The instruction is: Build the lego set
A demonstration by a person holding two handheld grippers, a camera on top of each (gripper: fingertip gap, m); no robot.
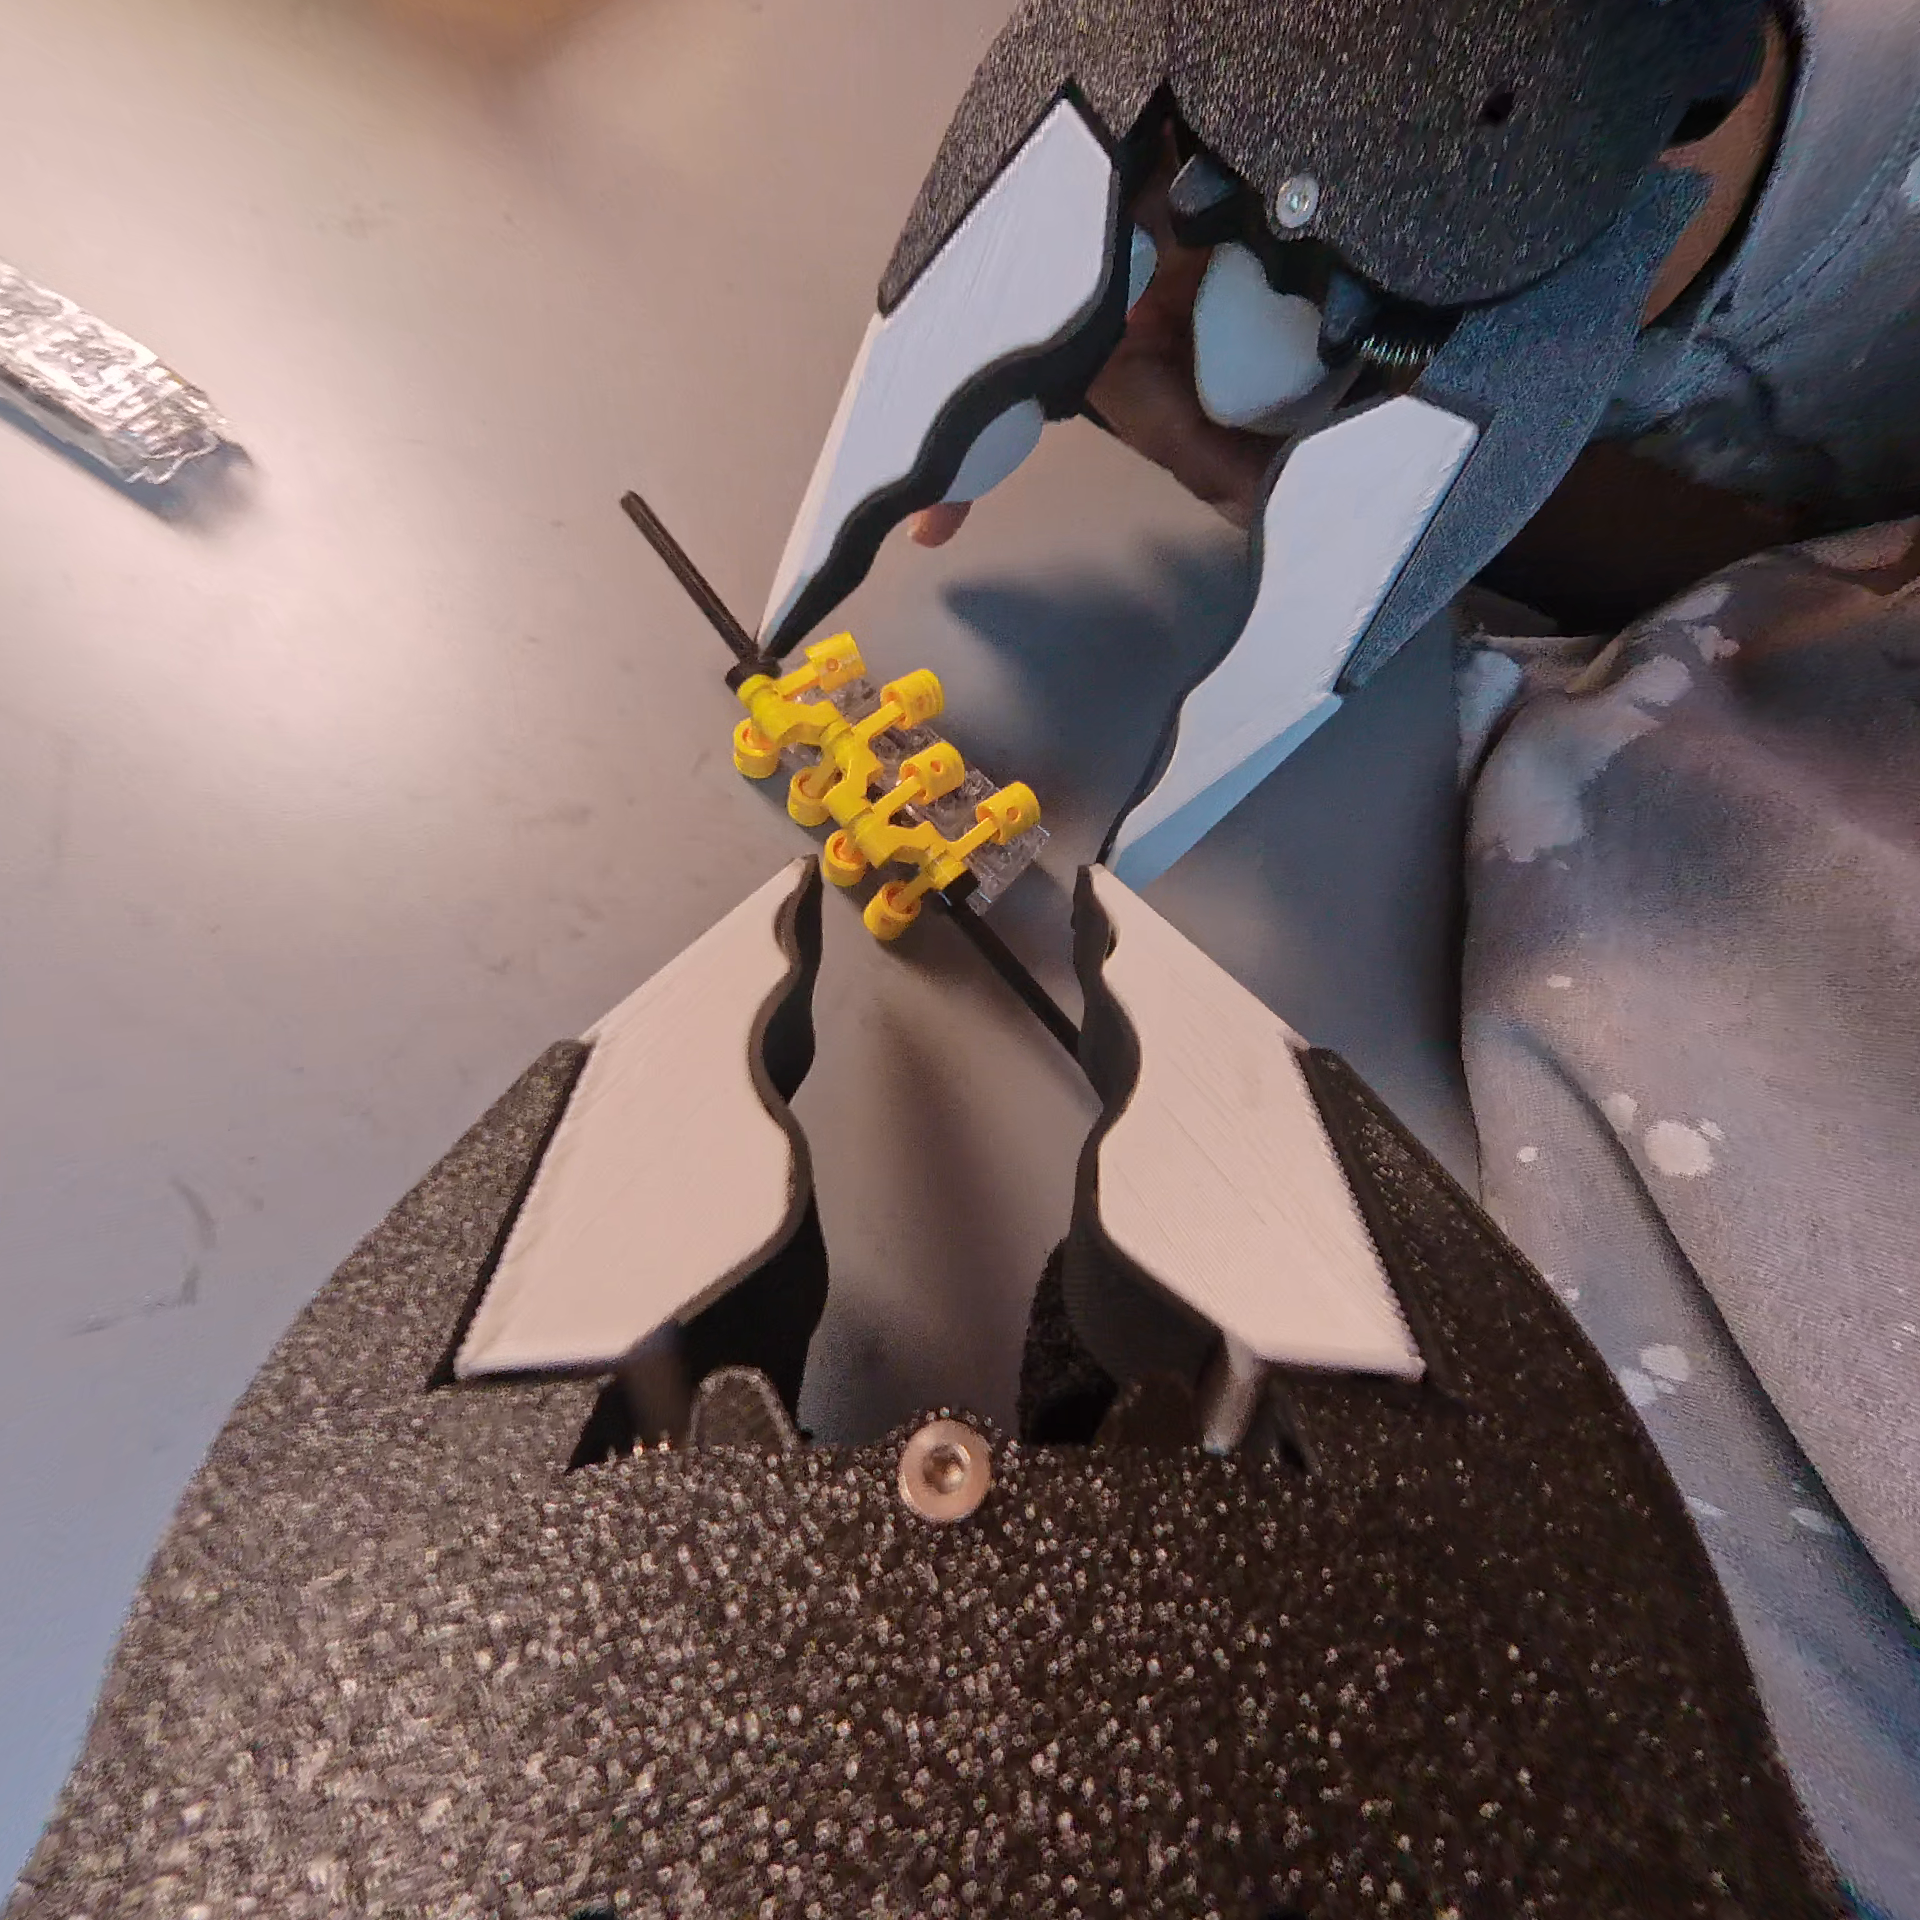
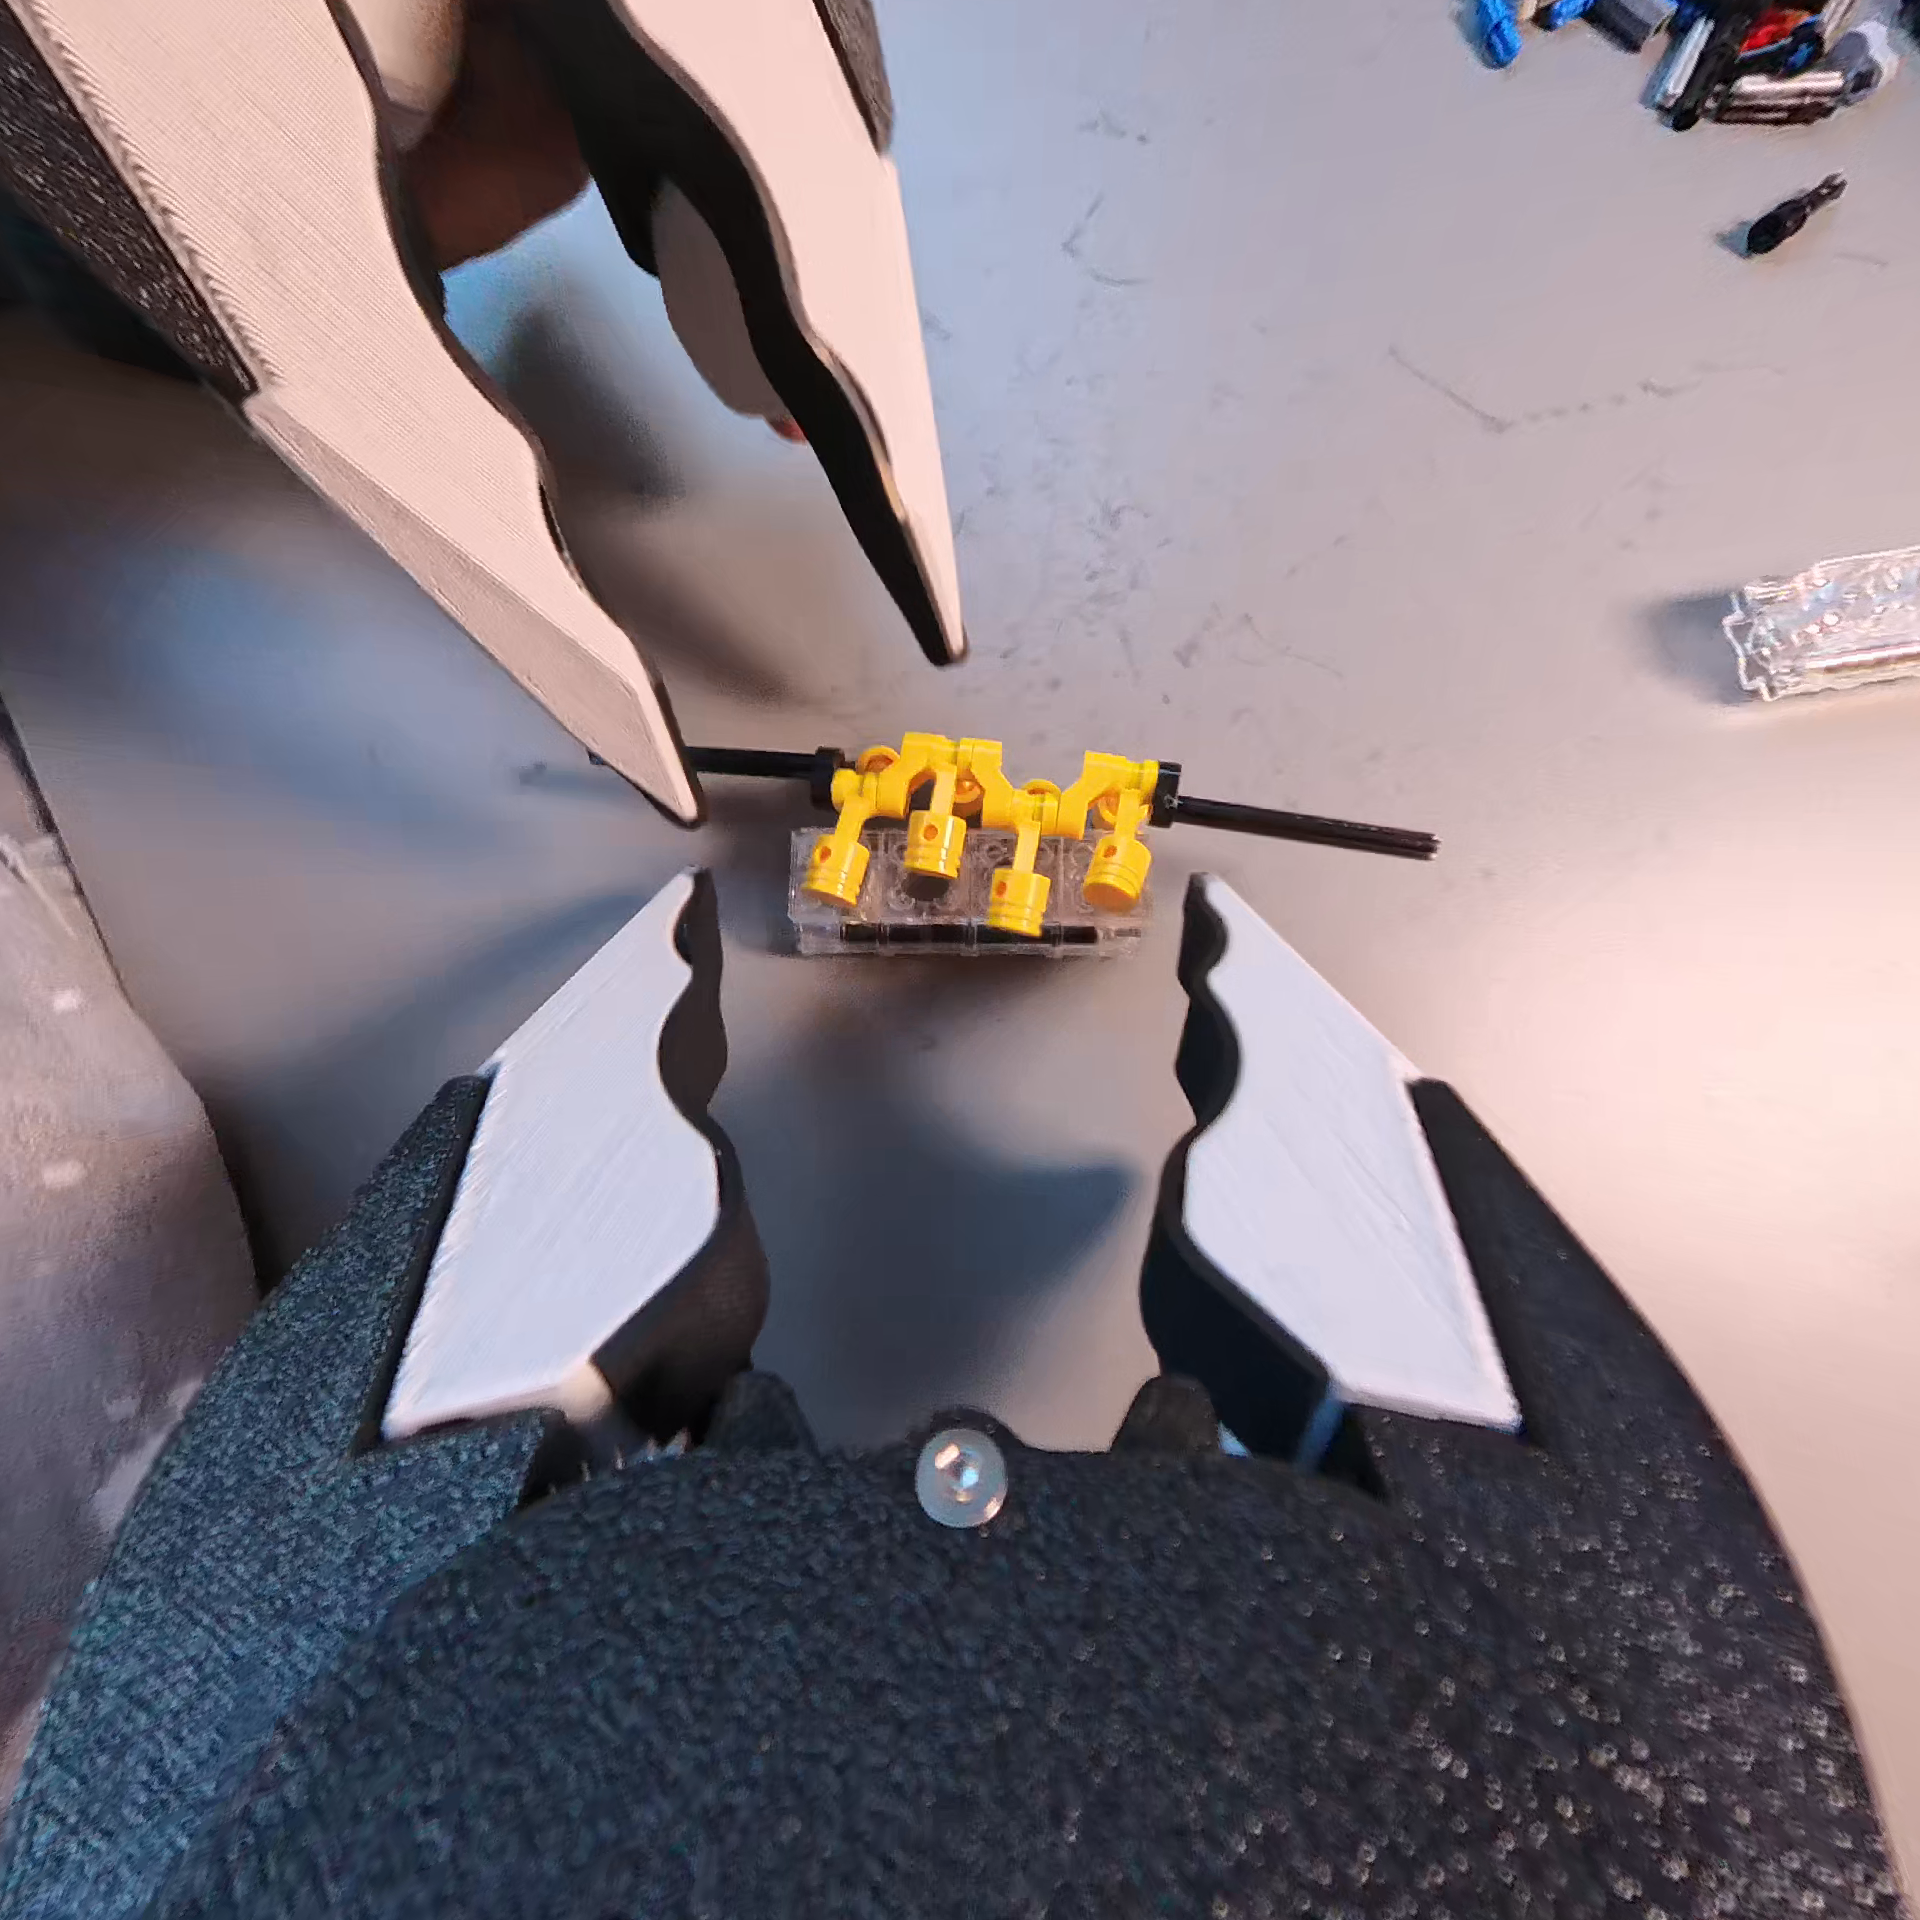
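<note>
A yellow crankshaft with several pistons sits on a black axle and rests on a clear block on the grey table. It also shows in the right wrist view, with the axle sticking out to both sides. My left gripper is open, its tips just short of the assembly; one finger hides the axle's near end. My right gripper is open and straddles the clear block's ends without gripping it. Each gripper shows in the other's view: the right, the left.
A second clear part lies on the table to the right, and shows blurred in the left wrist view. A pile of mixed parts and a small black piece lie at the far right. A person's speckled grey garment borders the table. The grippers are tip to tip, or close to it.
</note>
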